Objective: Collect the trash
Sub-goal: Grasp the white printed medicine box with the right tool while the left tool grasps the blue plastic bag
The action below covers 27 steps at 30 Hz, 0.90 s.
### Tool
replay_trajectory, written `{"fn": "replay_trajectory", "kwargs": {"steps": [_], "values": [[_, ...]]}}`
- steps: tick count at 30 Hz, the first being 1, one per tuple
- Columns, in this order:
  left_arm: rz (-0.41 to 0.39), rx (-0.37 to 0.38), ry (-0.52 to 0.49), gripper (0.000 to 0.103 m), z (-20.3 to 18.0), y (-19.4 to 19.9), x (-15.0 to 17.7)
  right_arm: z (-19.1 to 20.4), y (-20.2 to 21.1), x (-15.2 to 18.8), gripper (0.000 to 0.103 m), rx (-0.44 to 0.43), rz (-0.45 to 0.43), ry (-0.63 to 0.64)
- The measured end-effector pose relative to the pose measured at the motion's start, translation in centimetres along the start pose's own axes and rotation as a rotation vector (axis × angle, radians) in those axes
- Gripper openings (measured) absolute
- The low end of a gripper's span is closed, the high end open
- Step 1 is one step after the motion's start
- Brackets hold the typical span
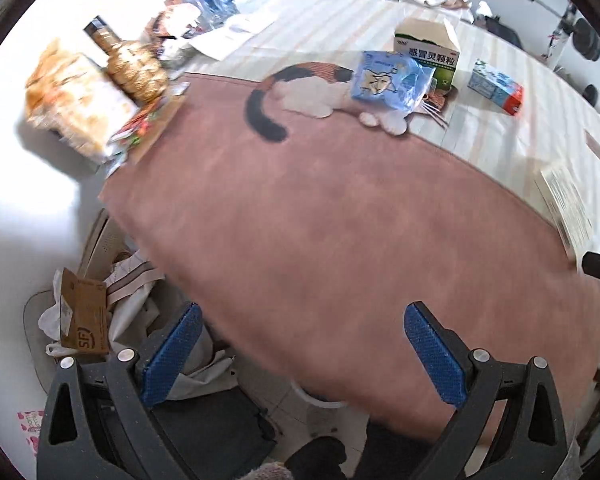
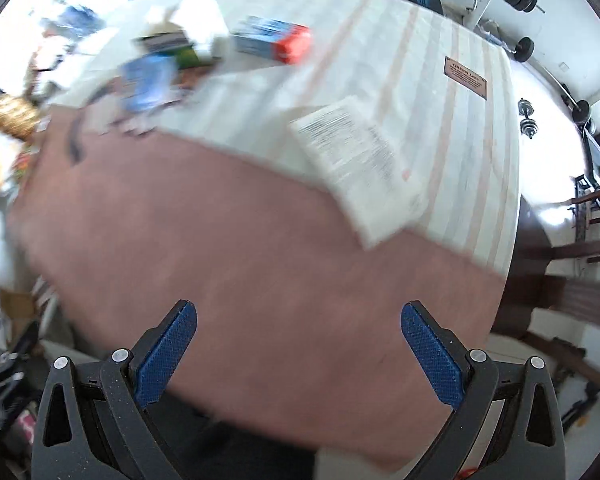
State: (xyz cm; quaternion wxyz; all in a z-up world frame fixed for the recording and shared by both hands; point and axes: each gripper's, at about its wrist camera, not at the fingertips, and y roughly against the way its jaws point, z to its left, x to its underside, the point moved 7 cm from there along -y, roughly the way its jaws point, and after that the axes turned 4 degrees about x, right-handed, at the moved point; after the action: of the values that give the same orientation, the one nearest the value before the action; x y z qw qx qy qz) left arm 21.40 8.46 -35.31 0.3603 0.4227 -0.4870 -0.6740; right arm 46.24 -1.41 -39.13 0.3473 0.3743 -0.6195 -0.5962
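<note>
- Both pairs of fingers sit nearest my cameras, at the bottom of each frame: the left gripper and the right gripper have their blue pads spread wide apart and hold nothing.
- Beneath them spreads the bench, covered in a pink cloth that fills the middle of both views, with a striped pale cloth toward the top; a printed cat lies across the join.
- At the lower left of the left view I see a bin beside the bench, stuffed with a cardboard piece and bags; I judge that is where trash goes.
- Trash to collect lies in the upper part of the frames: a green-and-white medicine box, a blue packet leaning just before it, a blue-and-red carton to their right, and a printed paper sheet right of centre in the right view.
- I judge I am in the approach step, nothing grasped yet. The right view is blurred.
- Next I would reach forward, likely the right fingers onto the paper, closest to them, and pinch its edge.
</note>
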Motion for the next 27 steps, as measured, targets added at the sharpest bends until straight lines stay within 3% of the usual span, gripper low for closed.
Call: {"fn": "replay_trajectory", "kwargs": {"steps": [5, 10, 12, 13, 14, 18, 27], "values": [[0.062, -0.049, 0.017, 0.103, -3.0, -3.0, -4.5, -1.2, -6.2, -6.2, 0.103, 0.050, 0.100, 0.092], [0.111, -0.019, 0.054, 0.103, -4.2, -5.1, -7.4, -0.5, -9.8, -8.7, 0.102, 0.068, 0.164, 0.179], [0.121, 0.004, 0.065, 0.103, -4.3, -5.9, -8.4, 0.0, -9.6, -9.5, 0.096, 0.050, 0.140, 0.198], [0.121, 0.014, 0.066, 0.103, -4.5, -6.3, -9.0, 0.3, -9.3, -9.9, 0.085, 0.032, 0.131, 0.207], [0.120, 0.022, 0.070, 0.103, -4.4, -6.7, -9.7, 0.5, -9.0, -10.3, 0.082, 0.020, 0.125, 0.210], [0.105, 0.077, 0.065, 0.103, -4.8, -8.0, -12.4, 2.0, -7.3, -13.6, 0.082, 0.002, 0.034, 0.210], [-0.005, 0.236, 0.021, 0.101, -7.3, -9.7, -19.4, 2.6, -7.0, -19.3, 0.082, -0.056, 0.003, 0.152]]}}
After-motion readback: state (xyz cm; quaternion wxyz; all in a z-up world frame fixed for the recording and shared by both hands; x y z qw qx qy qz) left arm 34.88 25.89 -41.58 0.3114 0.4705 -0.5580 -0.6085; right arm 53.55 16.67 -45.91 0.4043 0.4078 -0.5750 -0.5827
